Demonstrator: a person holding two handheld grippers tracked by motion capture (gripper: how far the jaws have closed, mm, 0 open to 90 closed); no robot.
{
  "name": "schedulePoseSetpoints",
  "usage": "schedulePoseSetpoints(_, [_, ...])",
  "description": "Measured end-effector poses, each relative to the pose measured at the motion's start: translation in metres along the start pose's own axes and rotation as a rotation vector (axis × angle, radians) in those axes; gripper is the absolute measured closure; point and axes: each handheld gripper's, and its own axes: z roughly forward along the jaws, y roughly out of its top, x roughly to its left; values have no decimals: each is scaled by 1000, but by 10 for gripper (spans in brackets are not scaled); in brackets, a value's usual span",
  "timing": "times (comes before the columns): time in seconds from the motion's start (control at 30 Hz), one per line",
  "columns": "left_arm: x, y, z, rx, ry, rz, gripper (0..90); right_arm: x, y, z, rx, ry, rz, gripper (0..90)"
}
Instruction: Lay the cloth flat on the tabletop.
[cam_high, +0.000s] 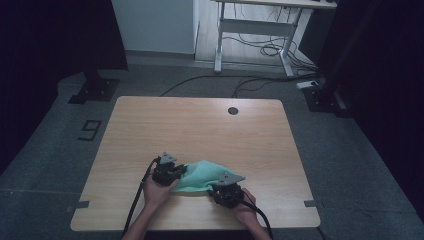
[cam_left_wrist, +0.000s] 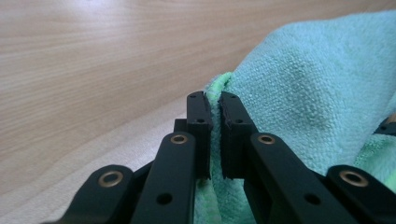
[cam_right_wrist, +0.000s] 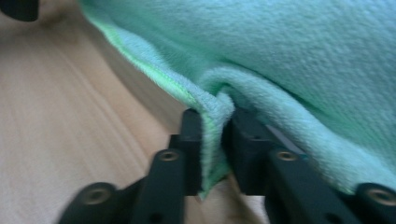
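Pinching green cloth (cam_high: 202, 175): left tool (cam_left_wrist: 214, 122), right tool (cam_right_wrist: 215, 135).

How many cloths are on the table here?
1: a green cloth near the table's front edge, pinched by the left gripper and right gripper.

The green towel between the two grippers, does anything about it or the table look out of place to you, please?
Nothing stands out. The green towel lies bunched on the table, pinched by the left gripper and the right gripper; no spill or damage.
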Motion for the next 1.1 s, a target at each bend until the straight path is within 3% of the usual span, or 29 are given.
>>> schedulePoseSetpoints(0.17, [4, 11, -7, -53, 30, -10, 843, -12, 3, -6, -5, -66, -11, 836])
schedulePoseSetpoints(0.4, [13, 20, -24, -118, 42, -43, 844, -24, 1, -26, -46, -42, 40, 846])
schedulePoseSetpoints(0.6, [20, 3, -26, -78, 38, -63, 839, -17, -13, -37, -21, -18, 15, 847])
schedulePoseSetpoints(0.73, [21, -12, -26, -52, 22, -75, 834, -17, -23, -41, -1, -5, 29, 845])
schedulePoseSetpoints(0.97, [19, -22, -26, -47, 19, -75, 828, -17, -28, -42, 17, 10, 36, 840])
schedulePoseSetpoints(1.03, [18, -24, -26, -45, 14, -73, 829, -17, -29, -41, 25, 19, 31, 784])
schedulePoseSetpoints(1.1, [18, -25, -25, -44, 11, -70, 828, -16, -29, -43, 16, 25, 31, 659])
